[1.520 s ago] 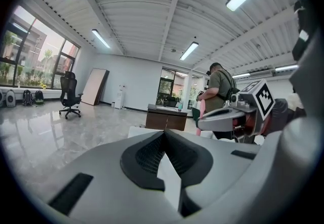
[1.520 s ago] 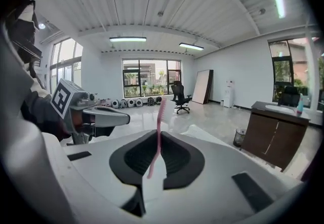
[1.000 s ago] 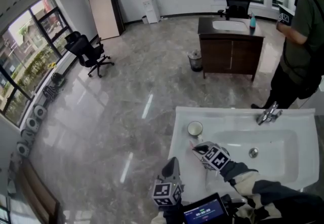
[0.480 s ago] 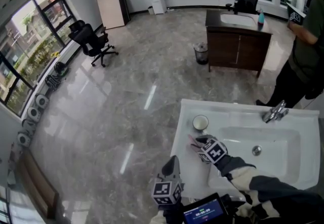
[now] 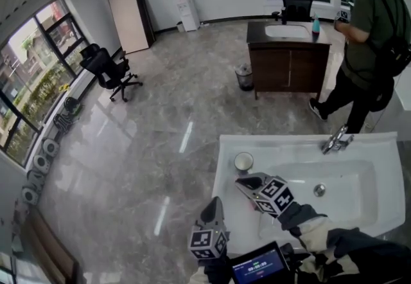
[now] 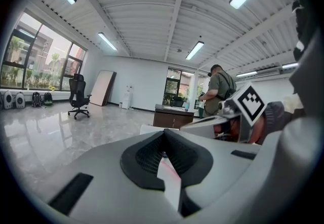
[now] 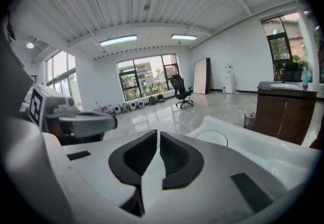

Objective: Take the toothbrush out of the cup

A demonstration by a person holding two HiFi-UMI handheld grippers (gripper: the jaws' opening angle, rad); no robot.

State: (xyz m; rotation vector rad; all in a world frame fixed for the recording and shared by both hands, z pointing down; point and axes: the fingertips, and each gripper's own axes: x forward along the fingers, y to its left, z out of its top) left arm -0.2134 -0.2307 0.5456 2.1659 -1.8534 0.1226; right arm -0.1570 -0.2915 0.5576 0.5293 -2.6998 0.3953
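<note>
A white cup (image 5: 243, 161) stands on the left ledge of the white sink counter (image 5: 225, 180); its rim (image 7: 211, 138) shows nothing sticking out. I see no toothbrush for certain; a small pink spot (image 5: 252, 207) lies on the counter under the right gripper. My right gripper (image 5: 240, 181) hovers just in front of the cup and points at it. Its jaws have just been closing and stand together, with nothing visible between them. My left gripper (image 5: 212, 207) is held off the counter's left front edge, jaws shut and empty.
The basin with its drain (image 5: 319, 190) and the faucet (image 5: 335, 141) lie to the right. A person (image 5: 363, 38) stands behind the counter, near a dark wood vanity (image 5: 287, 58). An office chair (image 5: 110, 69) stands far left on the marble floor. A small screen (image 5: 260, 270) sits at the bottom.
The right gripper dipped toward the counter beside the cup, then rose and pulled back a little. The left gripper kept its place. The person behind the counter walked toward the vanity.
</note>
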